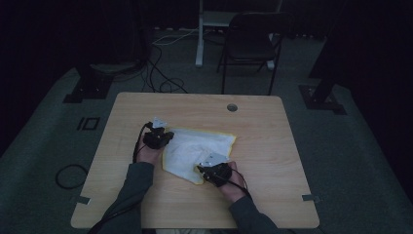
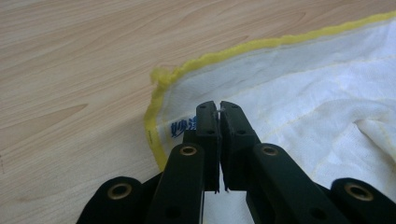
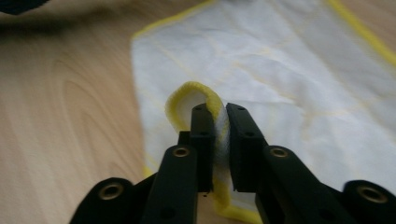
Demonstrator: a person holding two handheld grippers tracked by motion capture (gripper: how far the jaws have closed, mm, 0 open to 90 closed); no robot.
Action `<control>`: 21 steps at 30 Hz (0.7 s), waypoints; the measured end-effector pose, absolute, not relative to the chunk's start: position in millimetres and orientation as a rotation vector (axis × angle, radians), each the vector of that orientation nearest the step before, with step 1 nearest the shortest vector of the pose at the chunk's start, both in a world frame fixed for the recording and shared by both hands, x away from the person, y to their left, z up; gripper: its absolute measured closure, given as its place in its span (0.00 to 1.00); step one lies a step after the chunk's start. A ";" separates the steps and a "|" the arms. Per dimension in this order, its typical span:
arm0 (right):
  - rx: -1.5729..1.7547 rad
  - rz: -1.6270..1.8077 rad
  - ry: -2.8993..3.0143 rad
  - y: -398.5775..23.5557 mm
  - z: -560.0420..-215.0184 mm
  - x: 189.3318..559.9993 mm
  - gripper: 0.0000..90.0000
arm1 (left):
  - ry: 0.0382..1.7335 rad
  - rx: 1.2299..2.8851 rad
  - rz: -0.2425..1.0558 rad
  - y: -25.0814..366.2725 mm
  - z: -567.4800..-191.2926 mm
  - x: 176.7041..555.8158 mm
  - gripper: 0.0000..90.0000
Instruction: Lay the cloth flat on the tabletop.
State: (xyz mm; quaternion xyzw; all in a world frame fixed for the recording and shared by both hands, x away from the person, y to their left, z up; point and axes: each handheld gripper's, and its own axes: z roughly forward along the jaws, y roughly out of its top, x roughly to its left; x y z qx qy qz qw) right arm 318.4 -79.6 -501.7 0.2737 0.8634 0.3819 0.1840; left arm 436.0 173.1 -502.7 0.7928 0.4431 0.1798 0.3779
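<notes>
- The white cloth (image 1: 197, 148) with yellow hem lies flat on the table (image 1: 272, 146).
- Left gripper (image 2: 218, 108) is clamped on 1 corner; right gripper (image 3: 219, 112) pinches another.
- Probably light and limp; hemmed corners grip best.

Cloth (image 1: 195, 148): flat on the table (image 1: 272, 146), between the two grippers.
Left gripper (image 1: 158, 138): at the cloth's far left corner.
Right gripper (image 1: 214, 171): at its near edge, a fold between the jaws.
</notes>
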 end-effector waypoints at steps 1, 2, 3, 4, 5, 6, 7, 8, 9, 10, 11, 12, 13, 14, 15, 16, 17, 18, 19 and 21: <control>0.777 1.078 2.427 -82.7 -500.7 319.0 0.93 | 1.132 2.026 0.460 172.8 -503.1 436.1 0.97; 0.777 1.076 2.421 -88.2 -499.2 320.2 0.93 | 1.131 2.028 0.460 172.7 -503.3 436.0 0.97; 0.785 1.075 2.414 -92.6 -498.2 320.9 0.94 | 1.131 2.028 0.460 172.7 -503.3 436.0 0.97; 0.789 1.075 2.405 -97.4 -497.2 321.8 0.94 | 1.135 2.027 0.458 172.3 -504.1 435.7 0.97; 0.804 1.075 2.398 -101.9 -496.2 322.2 0.94 | 1.134 2.031 0.459 172.2 -504.4 435.3 0.97; 0.812 1.073 2.390 -106.5 -495.2 322.5 0.94 | 1.131 2.036 0.460 172.2 -504.5 434.9 0.97; 0.822 1.072 2.379 -111.3 -494.3 322.8 0.94 | 1.130 2.035 0.460 171.9 -504.7 434.2 0.96; 0.833 1.069 2.370 -116.3 -493.6 323.2 0.94 | 1.127 2.036 0.461 171.7 -504.6 433.4 0.96; 0.844 1.064 2.364 -121.2 -492.9 323.3 0.94 | 1.124 2.037 0.460 171.5 -504.4 432.5 0.96; 0.855 1.060 2.359 -126.3 -492.6 323.2 0.94 | 1.121 2.041 0.460 171.6 -504.1 431.7 0.95; 0.857 1.055 2.355 -130.3 -492.7 323.5 0.94 | 1.118 2.039 0.461 171.3 -503.8 430.2 0.95; 0.872 1.046 2.351 -136.7 -493.1 323.3 0.94 | 1.112 2.043 0.463 171.7 -503.5 428.8 0.95; 0.872 1.046 2.351 -136.7 -493.1 323.3 0.94 | 1.112 2.043 0.463 171.7 -503.5 428.8 0.94; 0.899 1.031 2.341 -148.7 -495.2 323.1 0.94 | 1.108 2.043 0.461 172.4 -503.1 426.1 0.94; 0.916 1.030 2.338 -152.5 -496.1 322.8 0.94 | 1.105 2.043 0.463 173.0 -503.1 424.7 0.94; 0.929 1.025 2.331 -157.6 -497.6 322.7 0.94 | 1.104 2.043 0.464 173.7 -503.1 423.2 0.94; 0.941 1.019 2.327 -162.6 -499.0 322.5 0.94 | 1.104 2.043 0.464 173.7 -503.1 423.2 0.94; 0.962 1.013 2.321 -168.5 -500.8 322.0 0.94 | 1.103 2.043 0.463 175.6 -503.5 419.8 0.93; 0.970 1.010 2.317 -172.0 -501.9 322.0 0.94 | 1.102 2.043 0.462 176.7 -503.7 417.9 0.93; 0.994 0.998 2.308 -181.1 -504.0 321.6 0.92 | 1.098 2.043 0.463 179.0 -504.3 413.8 0.93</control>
